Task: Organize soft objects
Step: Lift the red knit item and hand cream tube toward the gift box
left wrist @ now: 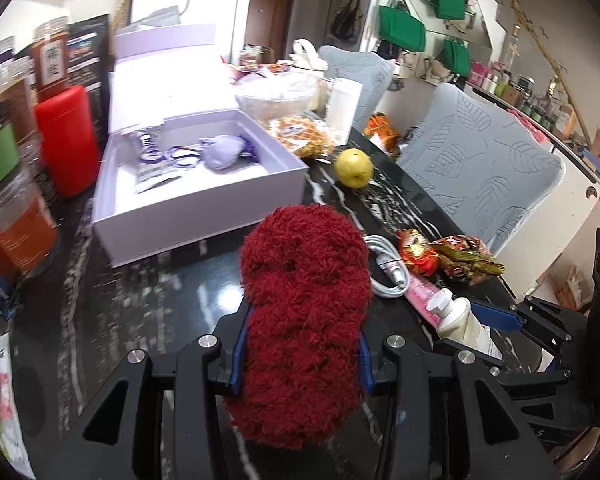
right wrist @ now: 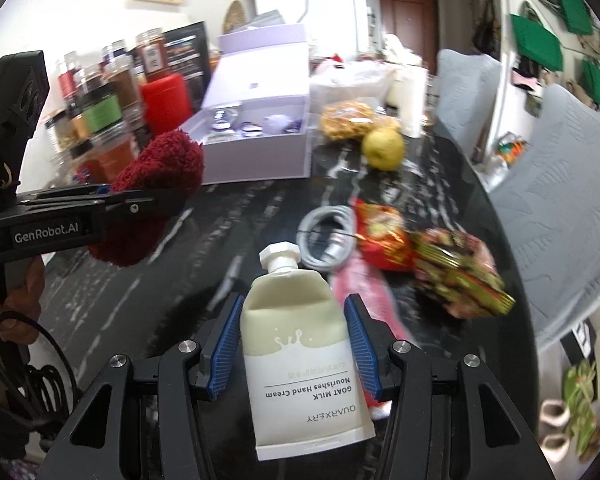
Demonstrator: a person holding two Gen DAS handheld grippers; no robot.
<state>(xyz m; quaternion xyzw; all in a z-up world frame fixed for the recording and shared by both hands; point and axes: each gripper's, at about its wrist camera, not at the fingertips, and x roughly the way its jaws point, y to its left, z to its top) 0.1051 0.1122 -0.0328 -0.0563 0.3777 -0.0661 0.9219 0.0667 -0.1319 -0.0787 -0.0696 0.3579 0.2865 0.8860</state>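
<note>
My left gripper (left wrist: pixel 300 360) is shut on a fluffy dark red cloth (left wrist: pixel 304 312) and holds it above the black marble table (left wrist: pixel 148 304). The cloth also shows in the right wrist view (right wrist: pixel 156 184), with the left gripper (right wrist: pixel 140 204) at the left. My right gripper (right wrist: pixel 296 344) is shut on a cream hand cream tube (right wrist: pixel 300 360), cap pointing forward. The tube also shows in the left wrist view (left wrist: pixel 460 320). An open lavender box (left wrist: pixel 196 176) with small purple items stands ahead; it also shows in the right wrist view (right wrist: pixel 256 148).
Jars and a red canister (left wrist: pixel 66 140) line the left. A yellow pear (left wrist: pixel 353 168), white cable (left wrist: pixel 384 268), red snack packets (left wrist: pixel 448 256) and a pink packet (left wrist: pixel 420 292) lie right of the box. Grey-covered chairs (left wrist: pixel 480 168) stand along the table's right edge.
</note>
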